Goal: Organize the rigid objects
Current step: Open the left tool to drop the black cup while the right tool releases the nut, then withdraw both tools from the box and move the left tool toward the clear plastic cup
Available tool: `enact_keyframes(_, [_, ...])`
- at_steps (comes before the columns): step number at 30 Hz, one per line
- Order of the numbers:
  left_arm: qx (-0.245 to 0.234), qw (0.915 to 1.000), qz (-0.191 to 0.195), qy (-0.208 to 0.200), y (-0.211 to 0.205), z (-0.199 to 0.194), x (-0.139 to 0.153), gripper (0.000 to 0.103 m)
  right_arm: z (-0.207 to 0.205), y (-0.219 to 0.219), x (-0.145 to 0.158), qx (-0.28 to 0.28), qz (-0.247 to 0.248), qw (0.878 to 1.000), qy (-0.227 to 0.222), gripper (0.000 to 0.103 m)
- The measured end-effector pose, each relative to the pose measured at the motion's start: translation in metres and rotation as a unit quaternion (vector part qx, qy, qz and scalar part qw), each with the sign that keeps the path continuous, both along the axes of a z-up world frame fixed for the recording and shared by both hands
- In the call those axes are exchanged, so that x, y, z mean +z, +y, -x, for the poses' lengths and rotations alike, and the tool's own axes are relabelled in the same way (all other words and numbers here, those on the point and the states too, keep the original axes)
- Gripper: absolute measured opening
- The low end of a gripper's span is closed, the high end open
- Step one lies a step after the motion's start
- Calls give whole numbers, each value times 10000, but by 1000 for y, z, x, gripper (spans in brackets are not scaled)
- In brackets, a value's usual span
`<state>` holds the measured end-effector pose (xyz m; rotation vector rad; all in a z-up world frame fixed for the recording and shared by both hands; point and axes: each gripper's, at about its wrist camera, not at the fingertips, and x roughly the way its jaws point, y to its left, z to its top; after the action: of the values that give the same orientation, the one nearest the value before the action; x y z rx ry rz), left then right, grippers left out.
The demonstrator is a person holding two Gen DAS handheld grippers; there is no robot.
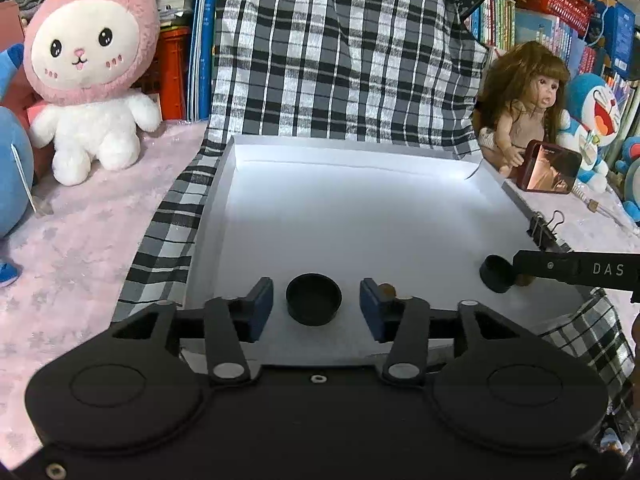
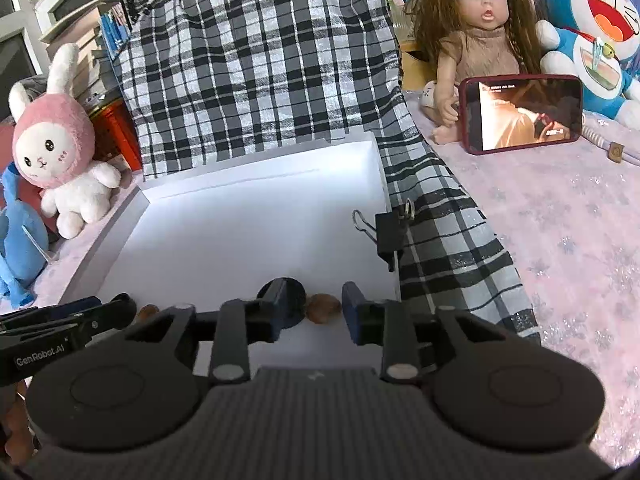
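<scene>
Both tools spread: left tool point(image 1: 316, 306) w/ black cap point(image 1: 314, 299) between pads, untouched, on white tray point(image 1: 360, 216), plaid cloth point(image 1: 340, 52) behind.

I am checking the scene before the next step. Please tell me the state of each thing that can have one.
left tool: open, black cap between its fingers, untouched
right tool: open, around a brown nut
black cap: upright in the tray
second black cap: on its side
white tray: uncovered
binder clip: clamped on tray wall
phone: screen on

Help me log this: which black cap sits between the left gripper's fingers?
The black cap centred between the open left gripper; the other cap lies by the right gripper.
</scene>
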<state>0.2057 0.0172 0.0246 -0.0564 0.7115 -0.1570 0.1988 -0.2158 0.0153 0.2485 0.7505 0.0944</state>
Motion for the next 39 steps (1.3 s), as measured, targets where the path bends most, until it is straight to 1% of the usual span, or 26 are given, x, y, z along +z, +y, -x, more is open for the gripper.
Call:
enact_keyframes(6, [-42,9997,-52,-233,0,16,12,70,14,4,9,126,96,9996,-217,62])
enact_keyframes(9, [-98,9994,-35,-326,0,26,17,75,22,7,15,186,159,9991,-345,68])
enact_keyframes(11, [-133,9992,-2,-368,1,32,20,76,28,9,19,234,205,9985,-439,73])
enact_keyframes(14, [-170,9990,70,-419,1,43,23,79,38,13,23,295,280,9975,-571,77])
enact_keyframes(20, [-239,9983,165,-510,5,65,26,81,60,18,28,422,404,9951,-794,82])
enact_keyframes(31, [-282,9965,121,-776,7,109,24,84,100,29,34,587,709,9879,-1245,87])
enact_keyframes(39, [-280,9957,92,-878,8,131,20,86,123,34,32,637,867,9840,-1423,88])
